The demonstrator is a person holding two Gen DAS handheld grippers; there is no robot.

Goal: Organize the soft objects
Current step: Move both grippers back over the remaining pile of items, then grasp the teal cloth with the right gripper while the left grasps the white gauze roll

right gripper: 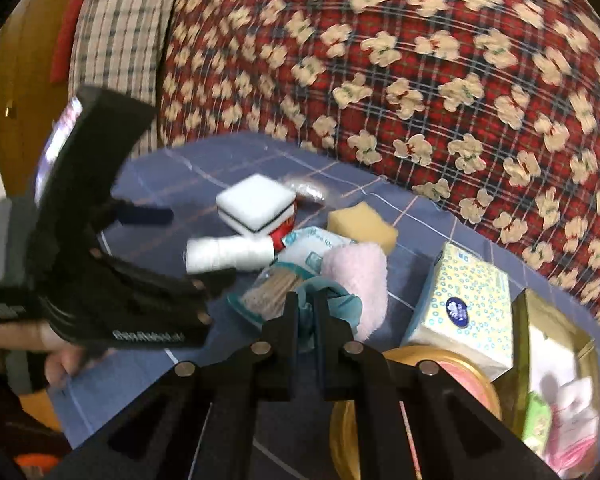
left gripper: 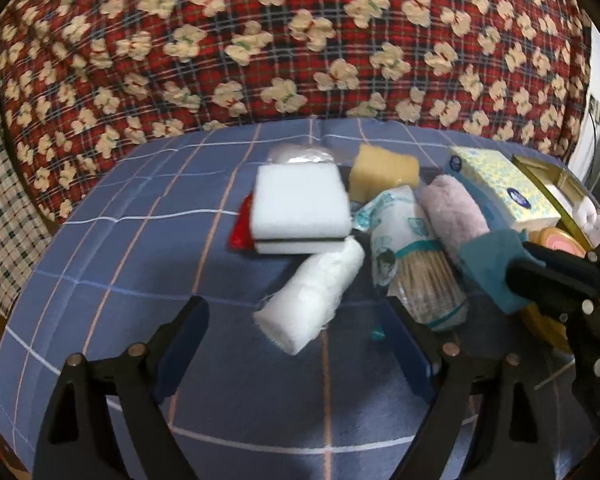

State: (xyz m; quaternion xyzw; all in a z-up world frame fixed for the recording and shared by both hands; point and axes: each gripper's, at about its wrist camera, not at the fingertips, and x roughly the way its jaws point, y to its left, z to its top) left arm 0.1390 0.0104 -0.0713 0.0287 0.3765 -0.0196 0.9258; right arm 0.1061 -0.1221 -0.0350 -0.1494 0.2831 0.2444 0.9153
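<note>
My left gripper (left gripper: 296, 320) is open and empty above the blue checked sheet, just short of a white gauze roll (left gripper: 316, 294). Behind the roll lie white foam sponges (left gripper: 304, 204), a yellow sponge (left gripper: 384, 170), a bag of cotton swabs (left gripper: 412, 256) and a pink rolled towel (left gripper: 452, 212). My right gripper (right gripper: 306, 304) is shut on a teal cloth (right gripper: 332, 298), held above the pile; it also shows in the left wrist view (left gripper: 492, 268). The pink towel (right gripper: 360, 276) and gauze roll (right gripper: 228, 254) lie beyond it.
A tissue box (right gripper: 468, 304) stands right of the pile. A gold tin (right gripper: 556, 380) with packets sits at the far right, with a round gold lid (right gripper: 440, 364) in front. A red flowered quilt (left gripper: 300, 40) rises behind. The left gripper's body (right gripper: 100, 240) fills the left.
</note>
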